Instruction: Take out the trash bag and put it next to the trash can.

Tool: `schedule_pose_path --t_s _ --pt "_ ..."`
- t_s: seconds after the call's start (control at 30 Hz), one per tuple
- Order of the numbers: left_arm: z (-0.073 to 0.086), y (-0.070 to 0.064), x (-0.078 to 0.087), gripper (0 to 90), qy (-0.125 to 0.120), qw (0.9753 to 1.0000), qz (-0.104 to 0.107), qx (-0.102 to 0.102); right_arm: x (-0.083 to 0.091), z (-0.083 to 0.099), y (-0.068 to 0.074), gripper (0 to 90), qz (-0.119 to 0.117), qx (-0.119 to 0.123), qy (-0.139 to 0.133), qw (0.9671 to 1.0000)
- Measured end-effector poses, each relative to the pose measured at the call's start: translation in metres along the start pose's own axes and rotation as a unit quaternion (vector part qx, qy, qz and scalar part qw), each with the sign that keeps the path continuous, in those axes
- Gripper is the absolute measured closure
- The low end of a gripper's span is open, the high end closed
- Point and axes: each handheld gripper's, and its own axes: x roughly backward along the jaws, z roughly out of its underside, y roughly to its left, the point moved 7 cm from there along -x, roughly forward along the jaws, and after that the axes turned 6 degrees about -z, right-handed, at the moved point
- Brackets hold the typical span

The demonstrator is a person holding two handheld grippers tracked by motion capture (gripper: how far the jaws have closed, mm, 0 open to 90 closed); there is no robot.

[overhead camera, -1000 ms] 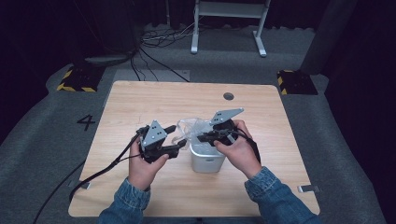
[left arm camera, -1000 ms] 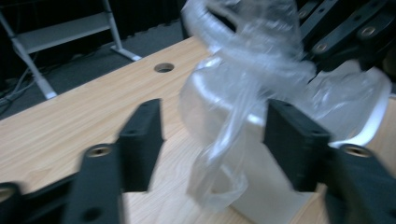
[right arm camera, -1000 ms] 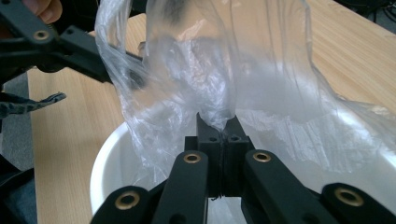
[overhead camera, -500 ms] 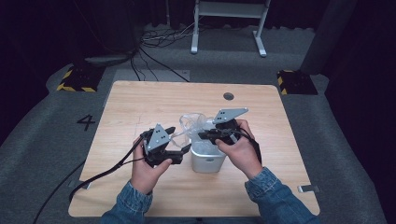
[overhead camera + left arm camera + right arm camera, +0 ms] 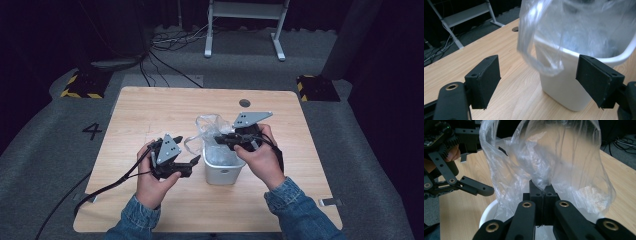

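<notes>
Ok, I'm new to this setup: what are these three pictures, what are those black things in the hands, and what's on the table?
No robot arm here: a person holds a two-jaw tool in each hand. The high view looks down on the wooden table. The other two pictures come from cameras riding on each tool, looking along its black jaws.

On the table stands a small white bin with a clear plastic bag partly inside it, its top standing above the rim.

The right hand-held gripper has its jaws shut on a pinch of the bag, over the bin. The left hand-held gripper is open, its jaws wide apart, pointing at the bin's side where a loose edge of the bag hangs over the rim. It holds nothing.
</notes>
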Motion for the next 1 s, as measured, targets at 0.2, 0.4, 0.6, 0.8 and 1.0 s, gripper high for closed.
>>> schedule_pose_path --t_s 0.2,0.4,0.6,0.8,1.0 --pt "0.007 0.01 0.009 19.3 0.012 0.9997 -0.01 0.019 0.012 -0.012 0.0 90.0 0.006 0.008 -0.014 0.9998" --pt "0.009 0.017 0.018 19.3 0.016 0.9993 -0.023 0.024 0.022 -0.025 0.001 90.0 0.009 0.017 -0.03 0.9994" --pt "0.015 0.022 0.021 19.3 0.027 0.9987 -0.031 0.031 0.031 -0.036 0.002 90.0 0.012 0.026 -0.041 0.9987" --pt "0.021 0.025 0.022 19.1 0.035 0.9982 -0.034 0.035 0.041 -0.049 0.002 90.0 0.019 0.035 -0.049 0.998" --pt "0.026 0.029 0.023 19.2 0.038 0.9978 -0.034 0.043 0.054 -0.059 0.001 90.0 0.028 0.04 -0.059 0.997"
